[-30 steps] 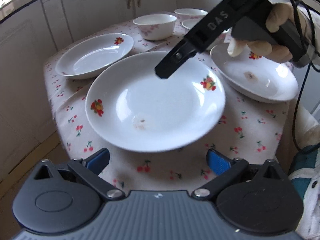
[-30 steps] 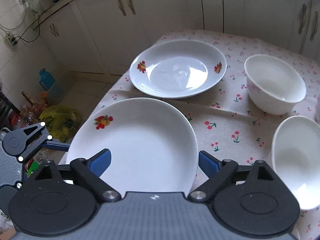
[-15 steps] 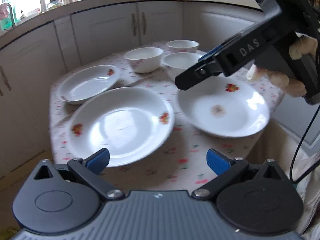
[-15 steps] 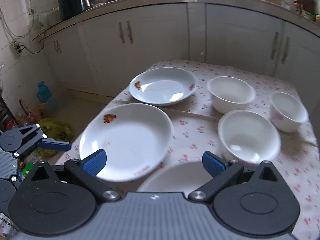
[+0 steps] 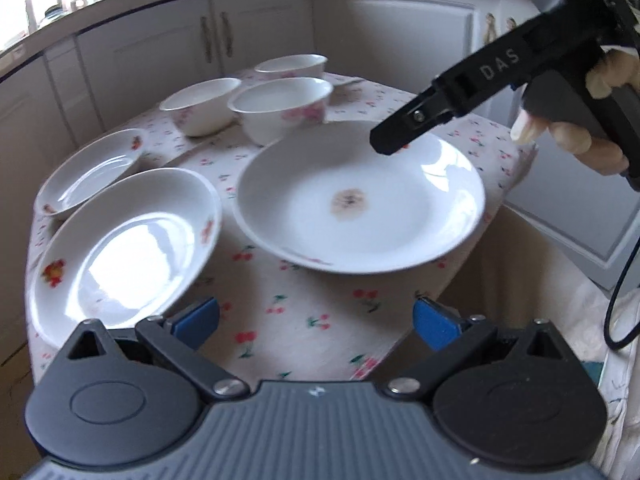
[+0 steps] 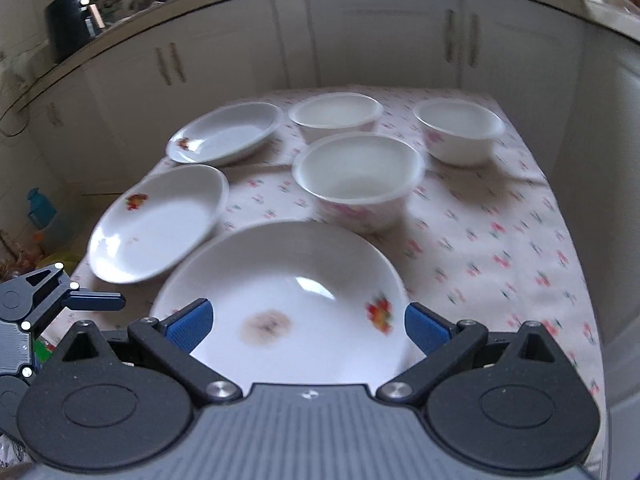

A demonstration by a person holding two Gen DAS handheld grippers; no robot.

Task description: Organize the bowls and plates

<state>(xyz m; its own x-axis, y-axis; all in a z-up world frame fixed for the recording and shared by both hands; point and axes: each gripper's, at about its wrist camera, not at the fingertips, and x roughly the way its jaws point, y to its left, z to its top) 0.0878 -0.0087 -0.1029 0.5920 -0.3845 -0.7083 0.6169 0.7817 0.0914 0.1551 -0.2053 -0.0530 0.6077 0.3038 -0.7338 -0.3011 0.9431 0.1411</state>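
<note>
Plates and bowls sit spread over a small table (image 6: 520, 240) draped in a pale cloth printed with red cherries, standing in a kitchen corner ringed by white cabinets (image 6: 380, 36) under a dark-edged countertop. Nearest the right gripper (image 6: 306, 324) lies the stained plate (image 6: 288, 300), a brownish blotch at its centre and a fruit motif on its right side. To its left rests a second fruit-print plate (image 6: 160, 220), and farther back on the left a third plate (image 6: 228, 130). Three white bowls stand behind: a near bowl (image 6: 356, 180) just past the stained plate, a far middle bowl (image 6: 336, 114), and a far right bowl (image 6: 460, 128).

Both tools tilt down toward the tabletop. The right gripper's blue pads are spread wide with nothing between them, poised over the stained plate's near rim. The left gripper (image 5: 316, 322) also has its jaws spread and empty, above the cloth at the table's near edge. A hand (image 5: 576, 128) wraps the right tool's handle, its black finger reaching over the stained plate's far side.

A black appliance (image 6: 72, 24) stands on the counter at far left.
</note>
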